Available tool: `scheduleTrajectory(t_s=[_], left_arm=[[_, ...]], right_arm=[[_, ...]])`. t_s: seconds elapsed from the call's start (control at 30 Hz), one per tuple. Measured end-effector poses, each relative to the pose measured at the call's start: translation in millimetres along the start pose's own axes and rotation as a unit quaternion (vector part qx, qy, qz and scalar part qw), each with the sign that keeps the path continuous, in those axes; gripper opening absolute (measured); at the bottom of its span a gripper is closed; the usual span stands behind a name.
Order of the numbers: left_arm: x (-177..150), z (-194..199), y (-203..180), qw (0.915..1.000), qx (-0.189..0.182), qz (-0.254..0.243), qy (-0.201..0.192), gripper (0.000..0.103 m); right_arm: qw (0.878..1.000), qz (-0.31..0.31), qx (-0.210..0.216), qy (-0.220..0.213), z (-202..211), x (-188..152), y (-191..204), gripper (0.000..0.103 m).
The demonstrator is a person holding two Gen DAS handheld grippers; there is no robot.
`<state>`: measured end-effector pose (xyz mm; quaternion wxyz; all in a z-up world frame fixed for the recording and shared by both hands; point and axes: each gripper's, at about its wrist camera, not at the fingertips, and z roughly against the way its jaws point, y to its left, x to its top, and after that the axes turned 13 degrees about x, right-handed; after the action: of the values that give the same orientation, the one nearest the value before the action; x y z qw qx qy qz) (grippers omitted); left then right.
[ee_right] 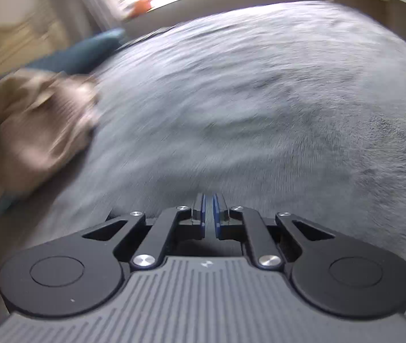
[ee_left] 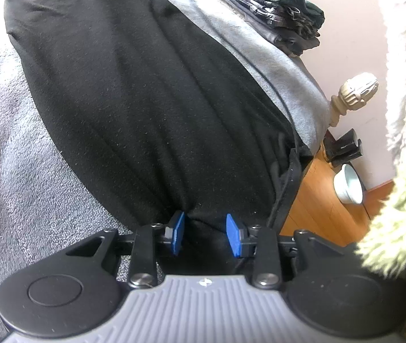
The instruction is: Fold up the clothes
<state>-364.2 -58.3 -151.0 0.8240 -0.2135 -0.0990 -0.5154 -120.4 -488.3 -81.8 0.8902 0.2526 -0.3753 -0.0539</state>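
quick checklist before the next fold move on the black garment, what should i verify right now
1. Left claw has hold of the black knit garment: ok, fabric is bunched between its blue pads.
2. Garment lies spread out on the grey fleece blanket: ok, it stretches away from the claw with only soft wrinkles.
3. Right claw is free to take a second corner: ok, its pads are nearly together with nothing between them.
4. Right claw is near the garment: cannot tell, its blurred view shows only the blanket and a crumpled tan cloth.
5. Far hem of the garment lies flat: cannot tell, it curves out of sight.
6. Stack of folded dark clothes is clear of the fold: ok.
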Motion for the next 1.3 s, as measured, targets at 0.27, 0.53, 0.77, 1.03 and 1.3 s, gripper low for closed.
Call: scheduleTrajectory(t_s=[0.27,0.53,0.77,1.03,1.3], left_arm=[[-0.1,1.9,-2.5,0.9998,0.004,-0.019,0.002,0.034],[-0.7,3.4,-4.2,0.9997,0.007,-0.021,0.002,0.036],[-3.1,6.3,-6.4,0.9997,0.011,-0.021,-0.007,0.036],[-7.7,7.4,-1.6,0.9996,-0.002,-0.018,-0.020,0.036],[-4.7,7.4,4.1,0.9999,-0.010,0.012,-0.006,0.036]], right_arm=[[0.989,-0.068,-0.128,0.001,17.4,-30.4,-57.6,0.006],[0.999,-0.051,-0.009,-0.005,24.4,-30.8,-27.1,0.007],[0.988,-0.114,-0.092,-0.053,-0.2,-22.4,-56.7,0.008],[0.985,-0.046,-0.155,-0.053,105.8,-50.9,-12.9,0.010],[0.983,0.088,-0.067,0.150,113.1,-141.7,102.7,0.009]])
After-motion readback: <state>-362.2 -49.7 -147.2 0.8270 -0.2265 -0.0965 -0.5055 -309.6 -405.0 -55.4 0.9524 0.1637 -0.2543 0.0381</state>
